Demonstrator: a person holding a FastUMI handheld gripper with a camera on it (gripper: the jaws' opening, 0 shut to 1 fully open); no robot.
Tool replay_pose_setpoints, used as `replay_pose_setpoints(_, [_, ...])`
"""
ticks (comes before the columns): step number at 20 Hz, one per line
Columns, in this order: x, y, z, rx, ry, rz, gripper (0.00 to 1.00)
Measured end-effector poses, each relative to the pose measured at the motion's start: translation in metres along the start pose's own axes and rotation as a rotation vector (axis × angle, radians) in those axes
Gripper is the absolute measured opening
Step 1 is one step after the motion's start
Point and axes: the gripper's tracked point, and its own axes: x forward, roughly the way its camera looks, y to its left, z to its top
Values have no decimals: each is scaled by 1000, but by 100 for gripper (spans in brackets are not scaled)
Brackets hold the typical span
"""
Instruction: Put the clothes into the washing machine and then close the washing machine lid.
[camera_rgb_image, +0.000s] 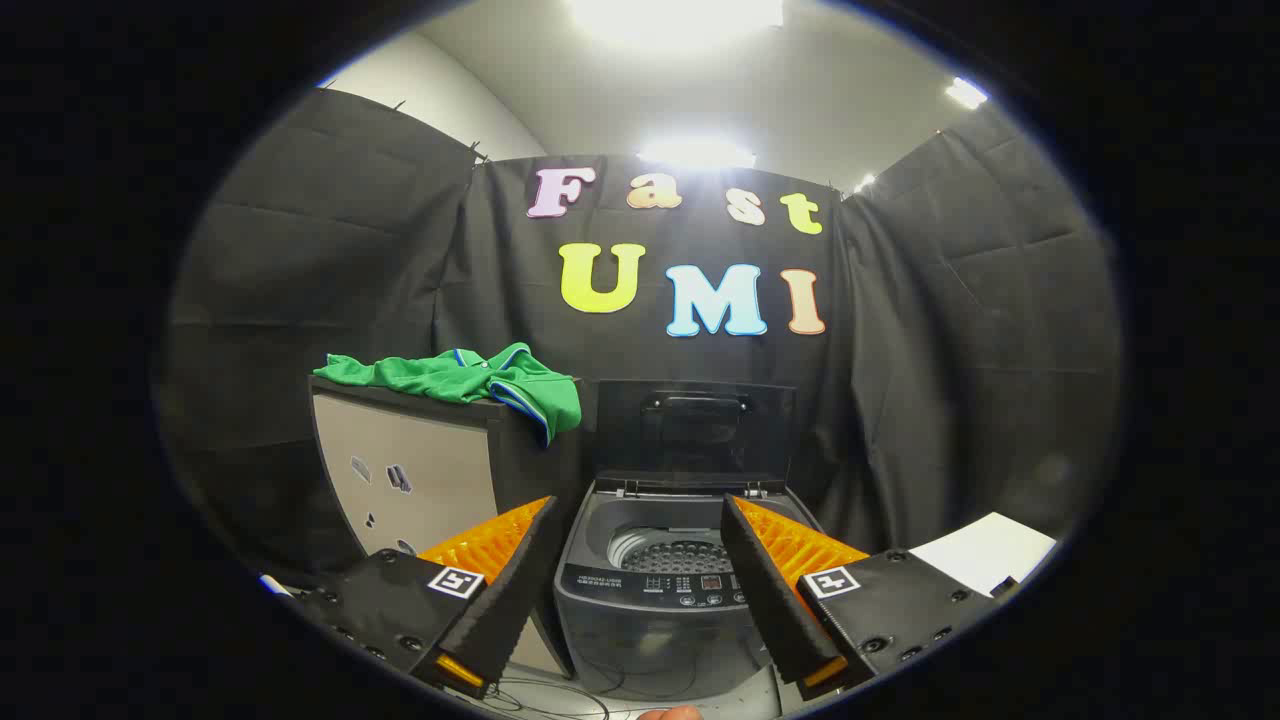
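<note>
You hold the hand-held gripper level, its fingers spread wide and gripping nothing, aimed at the washing machine just ahead between them. Its lid stands upright, the drum open. The green clothes lie crumpled on the cabinet beside it, one edge drooping over the corner.

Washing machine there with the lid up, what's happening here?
A person's hand-held gripper hangs open and empty, aimed at a small washing machine. Its lid stands raised and the drum looks empty. The green clothes lie on a cabinet beside the machine, beyond the fingers, not yet picked up. Nothing is loaded.
</note>
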Motion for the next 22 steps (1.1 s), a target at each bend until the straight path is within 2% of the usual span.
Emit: replay_pose_setpoints(22, [3, -8, -4, 3, 7, -23, 100])
